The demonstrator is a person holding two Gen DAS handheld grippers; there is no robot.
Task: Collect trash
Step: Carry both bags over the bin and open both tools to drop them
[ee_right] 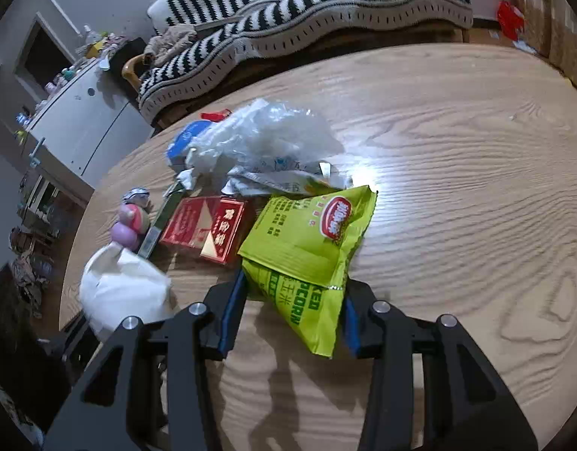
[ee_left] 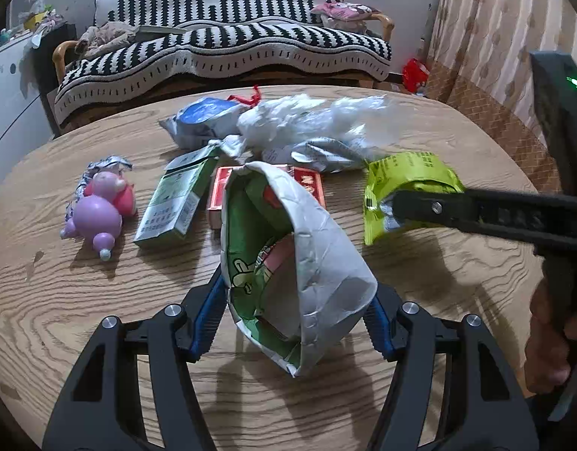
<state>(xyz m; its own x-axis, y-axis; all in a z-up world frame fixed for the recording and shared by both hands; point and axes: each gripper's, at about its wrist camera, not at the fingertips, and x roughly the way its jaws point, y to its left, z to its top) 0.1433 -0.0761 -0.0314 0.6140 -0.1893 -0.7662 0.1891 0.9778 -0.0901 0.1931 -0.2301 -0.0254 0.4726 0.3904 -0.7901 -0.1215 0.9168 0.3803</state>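
Holding, left gripper: blue pads pinch an open white paper bag — green print inside, lifted over the table.
Right gripper: clamped on a green popcorn bag.
Table litter: red box, green carton, crumpled plastic — well behind both bags.

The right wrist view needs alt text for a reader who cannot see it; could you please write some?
The right gripper clamps a lime-green popcorn bag over a wooden table. Beyond lie a red box, crumpled clear plastic and a pink toy, with a striped sofa behind.
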